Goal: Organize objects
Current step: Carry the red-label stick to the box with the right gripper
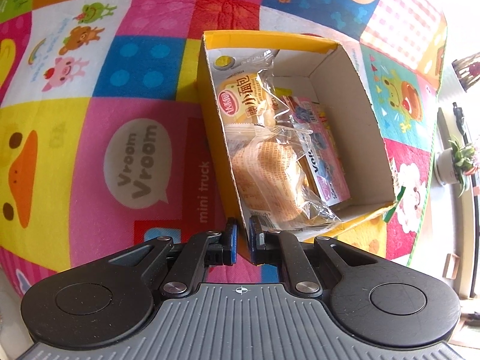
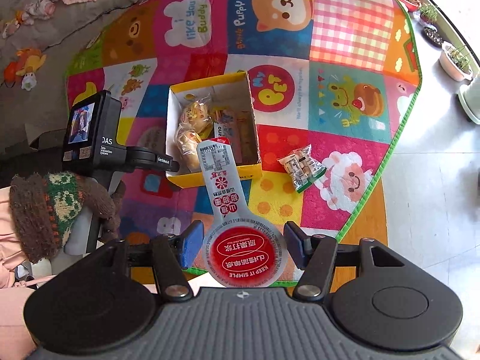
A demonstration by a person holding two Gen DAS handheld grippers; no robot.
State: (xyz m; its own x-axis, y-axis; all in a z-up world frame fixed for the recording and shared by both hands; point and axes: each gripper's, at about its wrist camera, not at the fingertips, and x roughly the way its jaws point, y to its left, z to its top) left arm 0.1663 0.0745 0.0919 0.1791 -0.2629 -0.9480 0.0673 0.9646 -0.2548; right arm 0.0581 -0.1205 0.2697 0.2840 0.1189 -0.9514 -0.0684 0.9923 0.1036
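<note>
An open yellow box (image 1: 354, 102) stands on the colourful play mat and holds wrapped buns (image 1: 264, 162) and a pink packet (image 1: 327, 162). My left gripper (image 1: 243, 225) is shut on the box's near wall at its left corner. The right wrist view shows the same box (image 2: 216, 177) further off. My right gripper (image 2: 243, 240) is above the mat in front of it, shut on the round end of a red-and-white lollipop-shaped snack packet (image 2: 243, 255). The packet's long tab points toward the box. A green-and-white snack packet (image 2: 301, 165) lies on the mat to the right of the box.
The left hand-held device (image 2: 90, 132) and a knitted-gloved hand (image 2: 60, 204) sit left of the box. Pale floor tiles (image 2: 435, 180) lie beyond the mat's green edge, with potted plants (image 2: 456, 60) at the right. Grey bedding with small toys (image 2: 27, 66) lies at the upper left.
</note>
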